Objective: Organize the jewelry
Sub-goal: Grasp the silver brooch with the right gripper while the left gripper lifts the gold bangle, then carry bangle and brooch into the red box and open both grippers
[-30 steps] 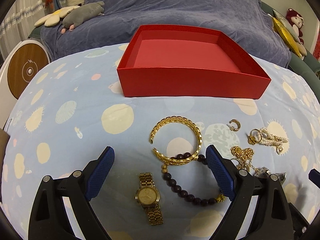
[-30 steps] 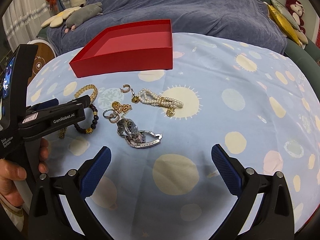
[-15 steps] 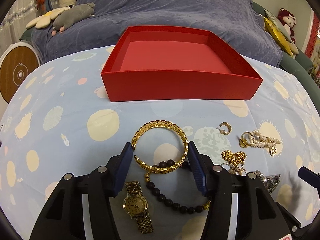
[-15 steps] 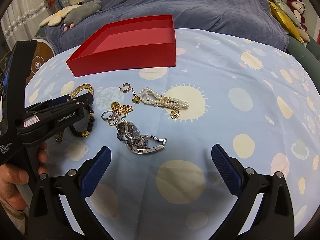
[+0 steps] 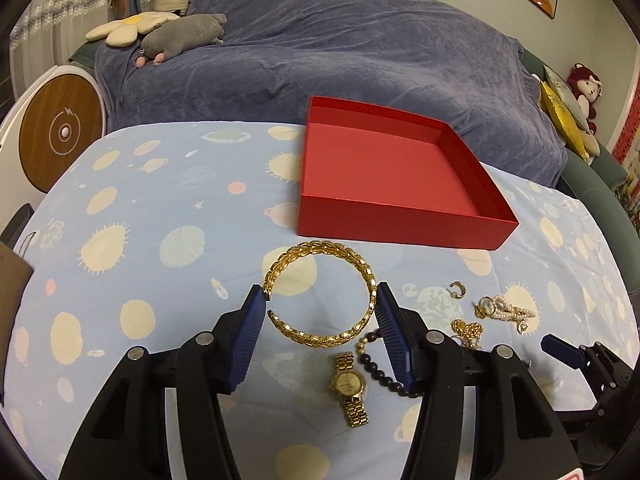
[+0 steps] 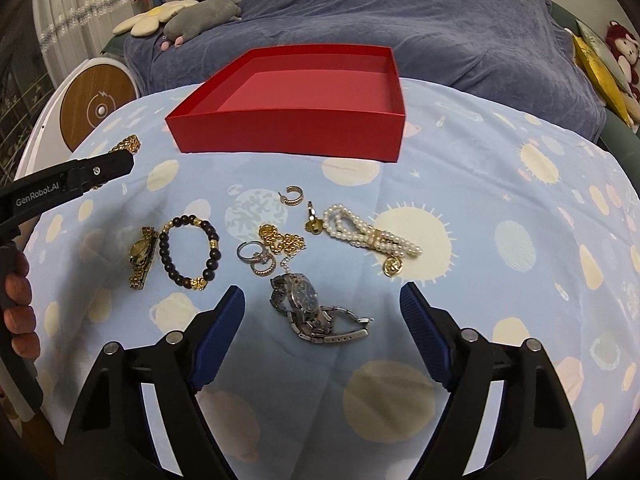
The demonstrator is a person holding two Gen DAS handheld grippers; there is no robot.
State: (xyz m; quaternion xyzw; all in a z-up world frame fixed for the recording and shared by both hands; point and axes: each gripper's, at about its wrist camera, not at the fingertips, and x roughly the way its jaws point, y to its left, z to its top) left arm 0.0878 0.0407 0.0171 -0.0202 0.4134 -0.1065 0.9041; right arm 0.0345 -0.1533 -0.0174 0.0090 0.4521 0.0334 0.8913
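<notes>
Gold bangle (image 5: 320, 296) lifted off cloth (left jaws clamped).

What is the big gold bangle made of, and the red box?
The gold bangle, gripped by the left gripper, looks like shiny yellow metal, maybe only plated: it glints and keeps its open-ring shape. The red box looks like matte cardboard: thin straight walls, no shine.

Left hand-held gripper (image 5: 320, 312) clamped on something and tilted downward; right hand-held gripper (image 6: 322, 308) unclamped, jaws just narrowing.
</notes>
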